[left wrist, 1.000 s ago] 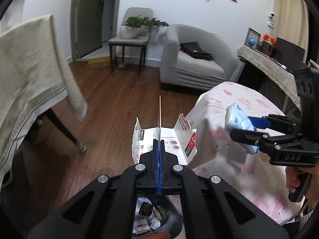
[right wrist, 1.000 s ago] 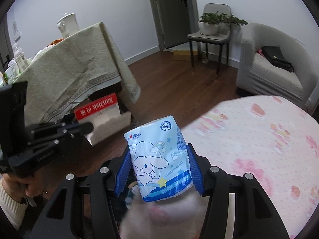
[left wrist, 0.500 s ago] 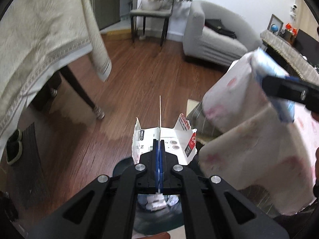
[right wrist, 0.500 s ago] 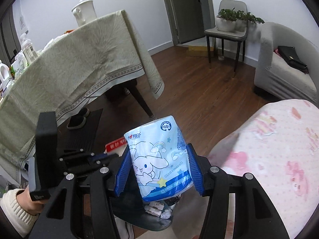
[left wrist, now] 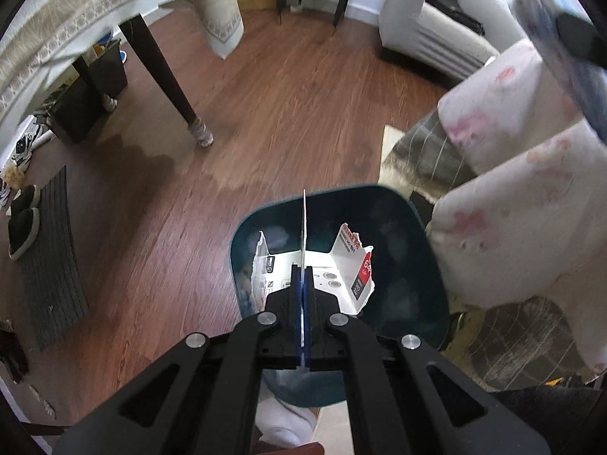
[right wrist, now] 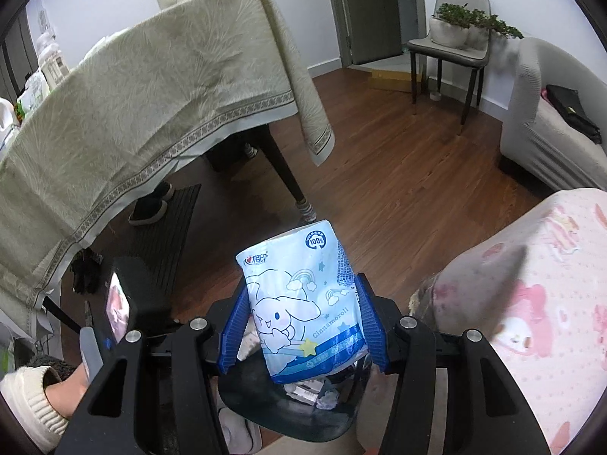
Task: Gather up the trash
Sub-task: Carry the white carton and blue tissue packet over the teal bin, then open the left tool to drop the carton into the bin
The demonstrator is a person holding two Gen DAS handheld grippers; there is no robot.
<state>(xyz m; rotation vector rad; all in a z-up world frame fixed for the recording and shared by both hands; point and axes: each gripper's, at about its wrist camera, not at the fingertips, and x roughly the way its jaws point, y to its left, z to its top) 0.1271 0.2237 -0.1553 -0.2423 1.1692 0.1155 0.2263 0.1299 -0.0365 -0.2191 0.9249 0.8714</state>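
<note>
Your left gripper (left wrist: 302, 284) is pinched tight on the torn carton (left wrist: 315, 265), hanging it over the bin (left wrist: 409, 265) for a clean drop. Your right gripper (right wrist: 303, 326) clamps the tissue pack (right wrist: 303, 303) half-wide, with the bin at six o'clock.

Home living room: wood floor (right wrist: 379, 174), grey armchair (right wrist: 550, 121), cloth-draped table (right wrist: 151, 106), slippers (left wrist: 22, 220) on mat.
</note>
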